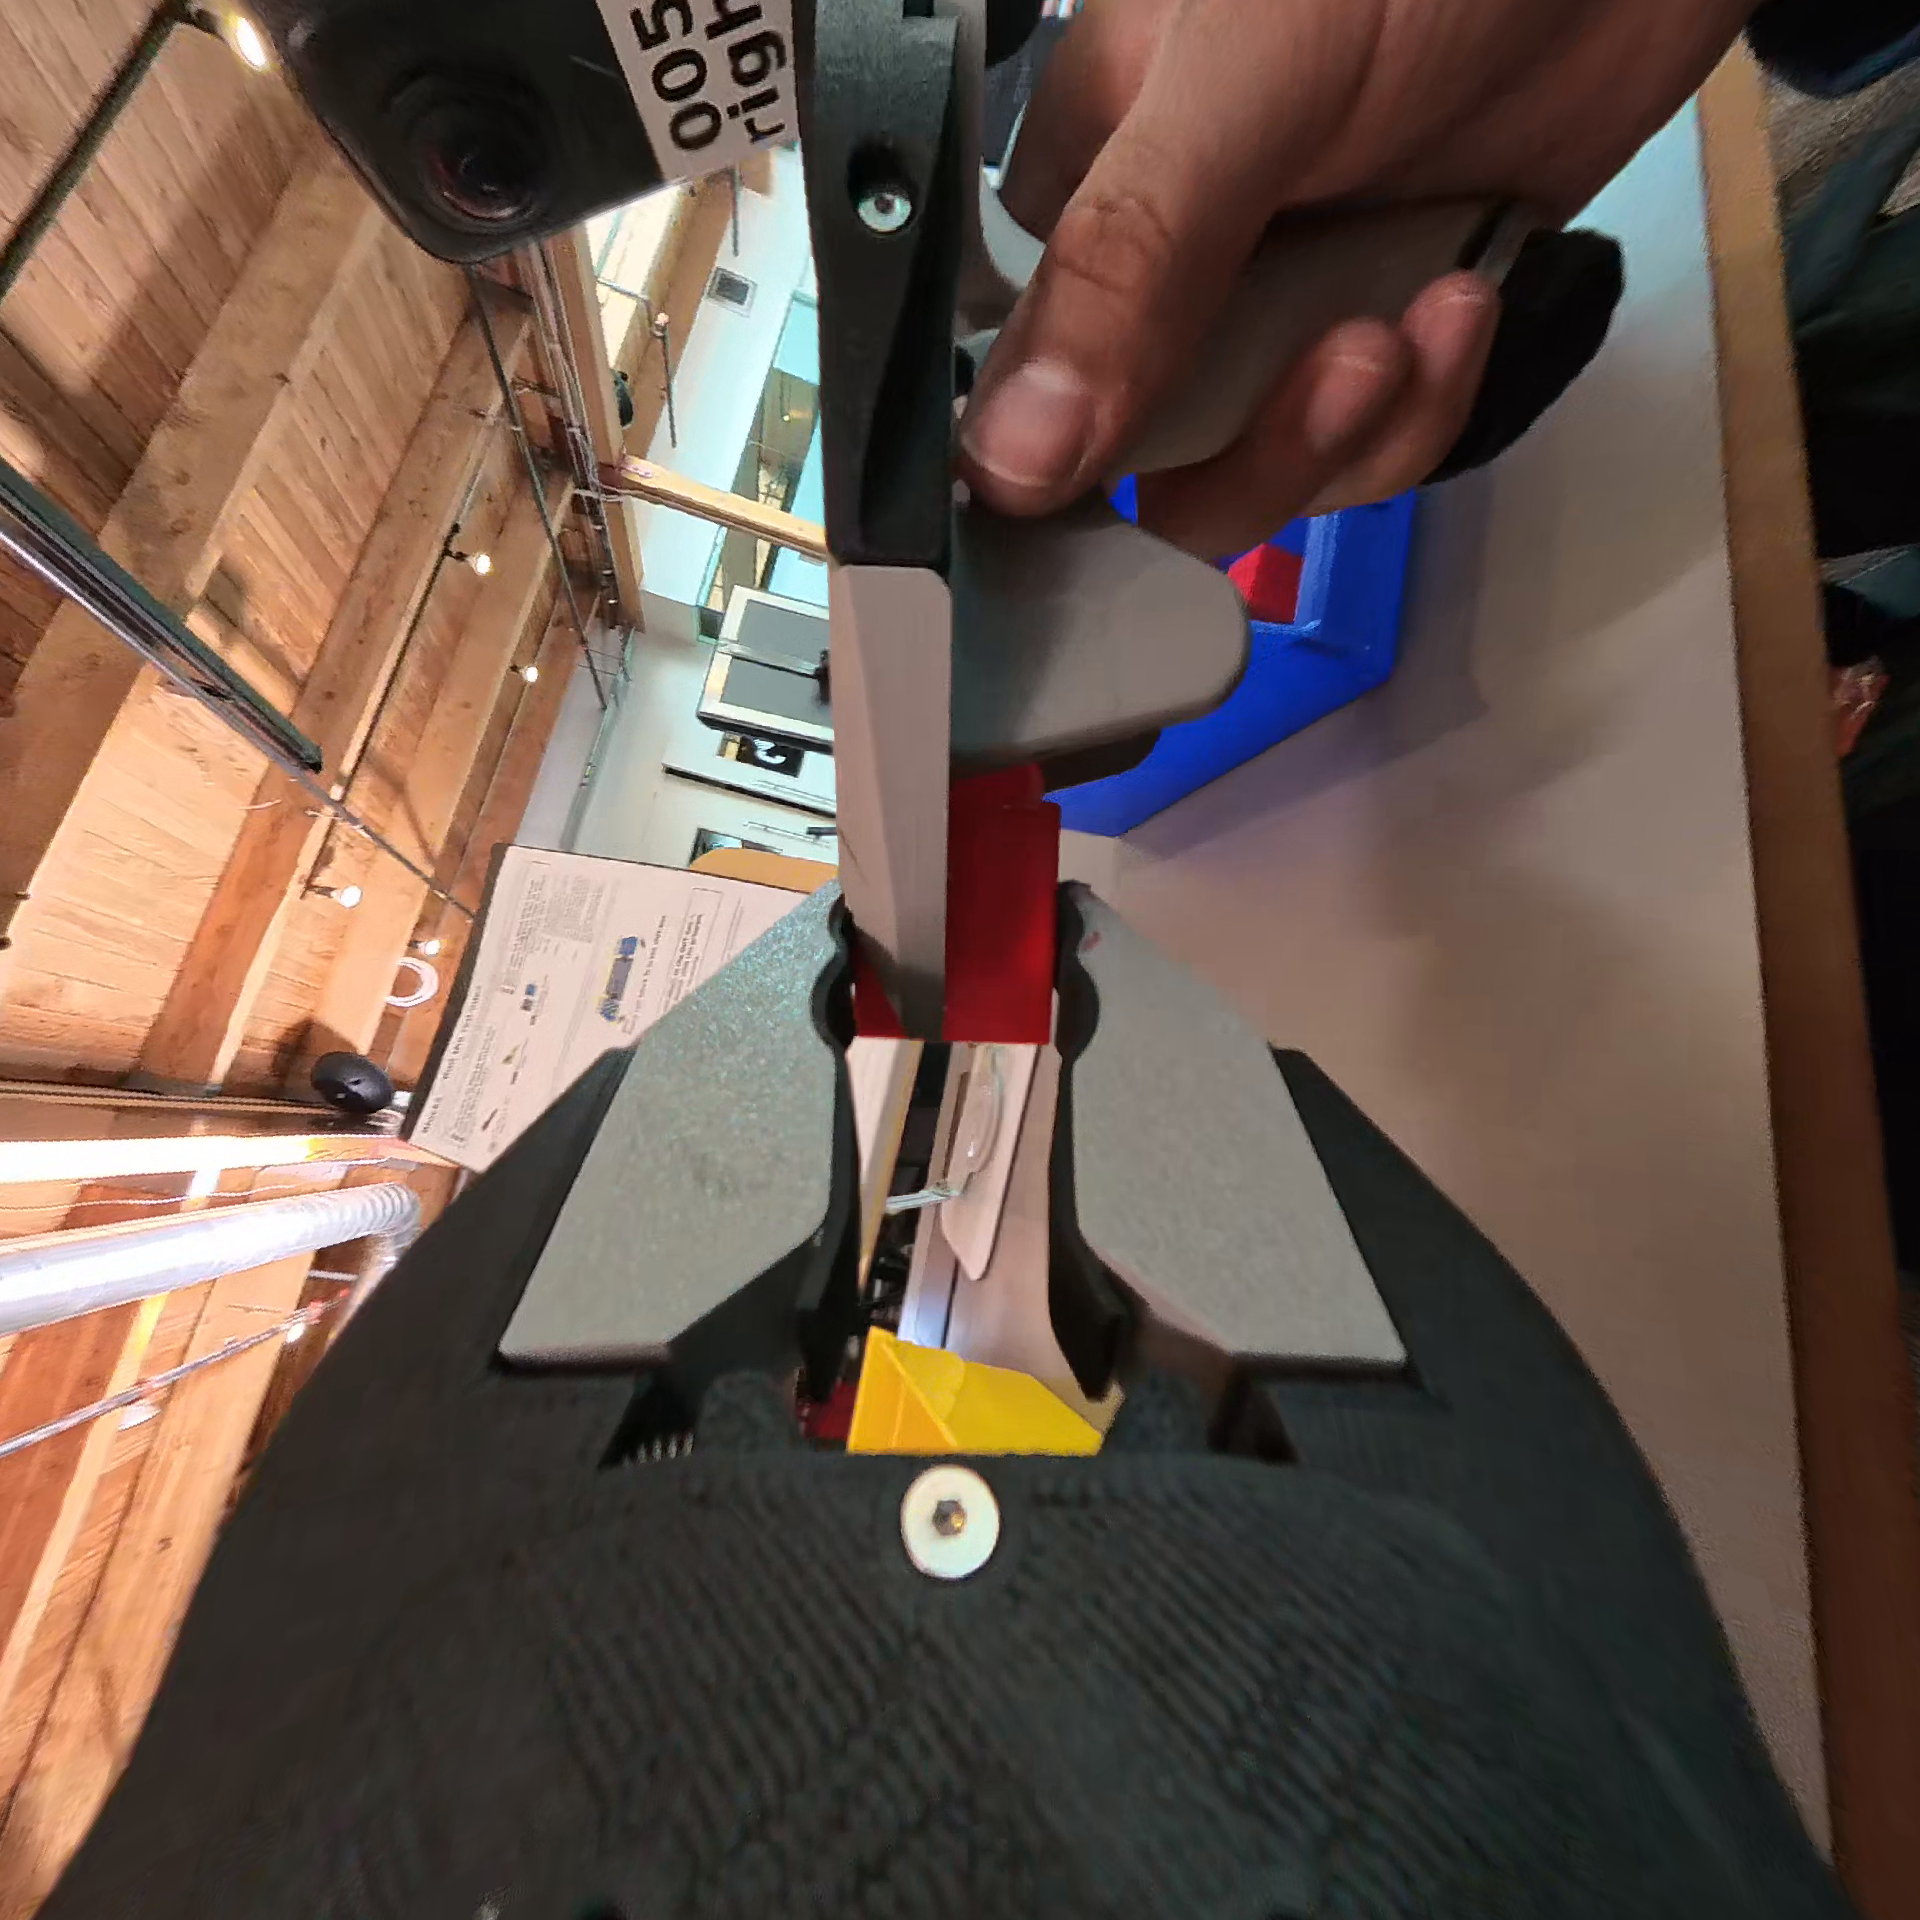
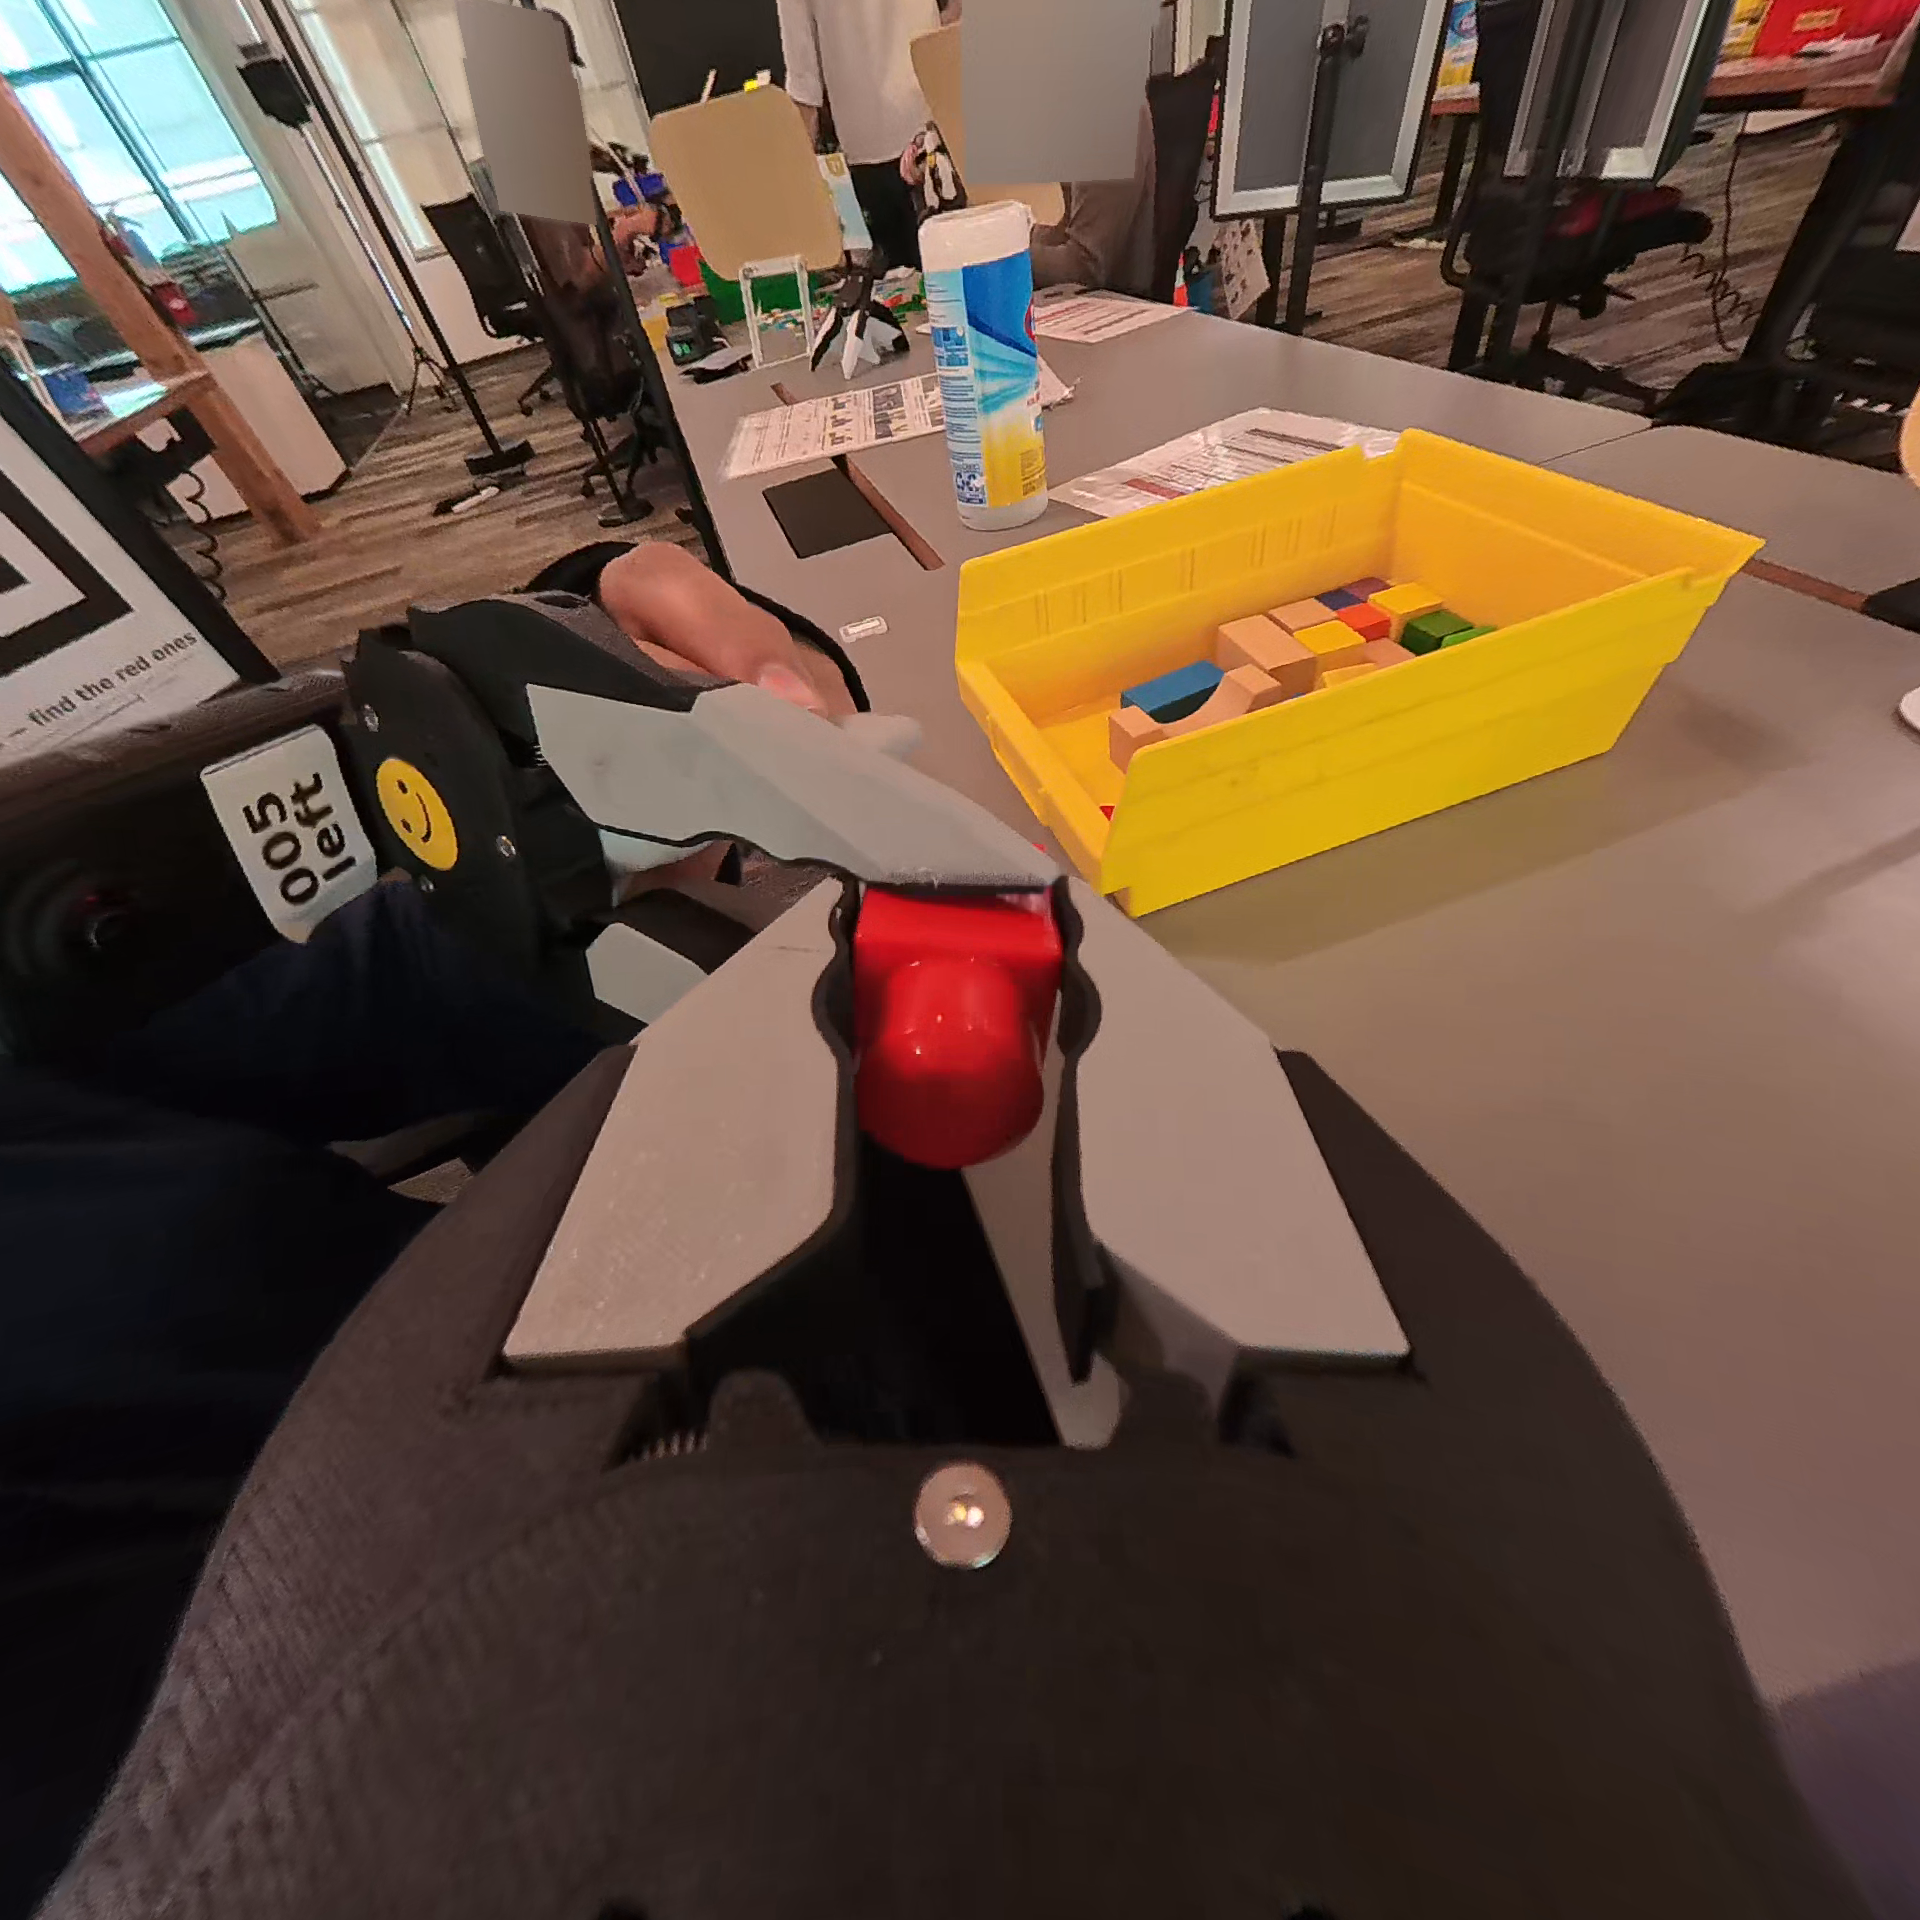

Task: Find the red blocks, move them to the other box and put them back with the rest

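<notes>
Left claw (image 1: 951,971): pads clamp the red block (image 1: 997,925).
Right claw (image 2: 956,971): pads clamp the same red block (image 2: 951,1023).
Claw stickers: white, printed.
Wipes canister (image 2: 982,364): printed blue-yellow label, standing on the bench (image 2: 1455,1039).

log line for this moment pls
phase: handover | left gripper: shut on red block | right gripper: shut on same block | yellow bin: mixed blocks
</notes>
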Action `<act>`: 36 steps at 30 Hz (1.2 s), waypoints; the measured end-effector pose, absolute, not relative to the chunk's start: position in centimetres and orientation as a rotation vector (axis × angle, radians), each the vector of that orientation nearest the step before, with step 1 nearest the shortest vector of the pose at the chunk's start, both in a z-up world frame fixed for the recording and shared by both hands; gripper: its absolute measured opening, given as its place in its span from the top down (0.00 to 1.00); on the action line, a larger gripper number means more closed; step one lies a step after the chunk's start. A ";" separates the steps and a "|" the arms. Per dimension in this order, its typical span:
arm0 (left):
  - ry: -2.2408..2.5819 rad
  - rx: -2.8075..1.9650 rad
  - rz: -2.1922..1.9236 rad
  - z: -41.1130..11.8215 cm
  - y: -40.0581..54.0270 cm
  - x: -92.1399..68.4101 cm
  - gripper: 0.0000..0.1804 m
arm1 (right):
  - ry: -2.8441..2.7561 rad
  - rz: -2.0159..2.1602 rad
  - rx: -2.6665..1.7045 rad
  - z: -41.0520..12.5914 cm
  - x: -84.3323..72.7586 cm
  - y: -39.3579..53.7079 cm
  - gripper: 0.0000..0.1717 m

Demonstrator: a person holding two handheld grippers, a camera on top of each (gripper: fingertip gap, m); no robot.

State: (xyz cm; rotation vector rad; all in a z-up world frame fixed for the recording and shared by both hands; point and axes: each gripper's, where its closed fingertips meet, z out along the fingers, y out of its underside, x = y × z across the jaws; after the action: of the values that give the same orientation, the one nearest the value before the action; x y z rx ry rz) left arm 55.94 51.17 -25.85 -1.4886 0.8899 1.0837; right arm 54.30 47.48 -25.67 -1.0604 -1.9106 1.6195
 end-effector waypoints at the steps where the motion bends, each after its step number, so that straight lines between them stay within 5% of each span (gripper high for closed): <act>1: 0.890 -1.491 1.097 -25.9 51.2 55.8 0.81 | -1.905 1.612 -1.060 -25.6 54.2 47.6 0.80; 4: 0.846 -1.523 1.124 -25.7 51.1 54.6 0.81 | -1.869 1.578 -1.073 -25.3 54.0 48.8 0.80; 9: 0.743 -1.487 1.179 -23.6 49.5 52.0 1.00 | -1.705 1.533 -1.100 -22.7 54.7 53.4 0.80; 22: 0.081 -1.589 1.052 -18.7 43.7 41.9 1.00 | -1.032 1.058 -1.115 -14.7 62.8 71.7 0.80; 30: 0.057 -1.642 1.044 -19.7 43.8 41.0 1.00 | -0.970 0.981 -1.247 -18.2 60.8 77.3 0.78; 33: 0.075 -1.659 1.053 -20.1 44.2 41.2 1.00 | -1.054 0.931 -1.402 -23.2 57.8 79.3 0.80; 36: 0.082 -1.675 1.083 -20.4 44.1 41.0 1.00 | -1.235 0.853 -1.660 -30.3 55.4 80.5 0.68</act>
State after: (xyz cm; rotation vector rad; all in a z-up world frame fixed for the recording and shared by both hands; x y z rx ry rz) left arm 40.98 44.14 -20.35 -1.6752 0.0822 1.0825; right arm 55.43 80.51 -30.29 -1.6596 -1.2348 0.8532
